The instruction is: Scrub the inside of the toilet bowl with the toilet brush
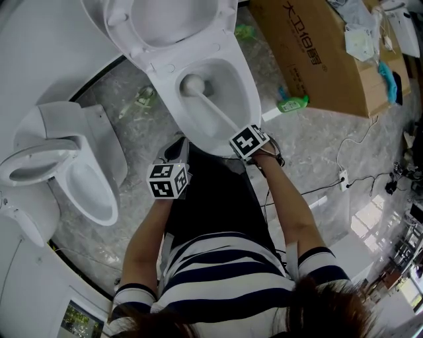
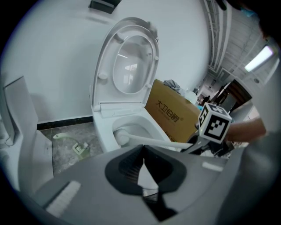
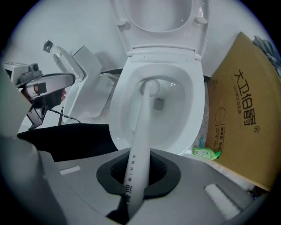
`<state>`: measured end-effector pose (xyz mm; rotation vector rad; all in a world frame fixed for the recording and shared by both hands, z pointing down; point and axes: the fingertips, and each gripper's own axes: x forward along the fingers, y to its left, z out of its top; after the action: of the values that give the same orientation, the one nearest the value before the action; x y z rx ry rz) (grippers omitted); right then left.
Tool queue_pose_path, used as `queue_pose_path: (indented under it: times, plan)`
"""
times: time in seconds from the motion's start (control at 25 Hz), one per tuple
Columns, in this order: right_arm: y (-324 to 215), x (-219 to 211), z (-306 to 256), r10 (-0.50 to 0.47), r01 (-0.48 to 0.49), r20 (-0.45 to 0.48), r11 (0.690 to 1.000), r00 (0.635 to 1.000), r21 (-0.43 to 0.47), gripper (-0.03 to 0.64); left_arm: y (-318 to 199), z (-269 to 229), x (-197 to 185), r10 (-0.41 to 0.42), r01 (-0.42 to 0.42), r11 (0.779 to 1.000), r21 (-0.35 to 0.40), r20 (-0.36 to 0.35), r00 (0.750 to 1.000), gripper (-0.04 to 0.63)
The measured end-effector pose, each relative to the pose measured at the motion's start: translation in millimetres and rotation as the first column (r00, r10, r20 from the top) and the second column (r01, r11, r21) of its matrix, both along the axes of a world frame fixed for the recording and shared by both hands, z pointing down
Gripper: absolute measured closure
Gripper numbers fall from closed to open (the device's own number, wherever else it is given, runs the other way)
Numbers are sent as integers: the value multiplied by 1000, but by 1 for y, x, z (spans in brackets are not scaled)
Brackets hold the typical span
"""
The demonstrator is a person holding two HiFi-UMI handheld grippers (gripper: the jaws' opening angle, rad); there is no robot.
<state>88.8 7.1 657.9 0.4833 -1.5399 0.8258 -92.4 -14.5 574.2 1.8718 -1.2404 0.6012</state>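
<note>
The white toilet bowl (image 1: 251,99) stands with its lid (image 1: 173,20) raised. A white toilet brush (image 1: 193,84) has its head down inside the bowl, near the drain opening, and its long handle (image 3: 138,145) slants back toward me. My right gripper (image 1: 236,132) is shut on the handle's near end, just over the bowl's front rim (image 3: 197,110). My left gripper (image 1: 178,150) hovers left of it near the bowl's front edge, jaws shut and holding nothing. In the left gripper view the brush (image 2: 123,137) lies across the bowl ahead of that gripper (image 2: 144,169).
A second white toilet (image 1: 79,178) stands close on the left. A large cardboard box (image 1: 317,53) sits on the right with a green bottle (image 1: 291,103) beside it. A power strip and cable (image 1: 344,177) lie on the marble floor. My legs are right before the bowl.
</note>
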Motion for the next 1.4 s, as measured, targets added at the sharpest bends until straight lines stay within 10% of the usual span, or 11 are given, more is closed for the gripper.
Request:
queue_pose_path:
  times: [1.4]
  plan:
    - [19,81,-18,166,-164,-146,986,975,23,592,20,-4,9,60,-59,998,9,-15,998,595]
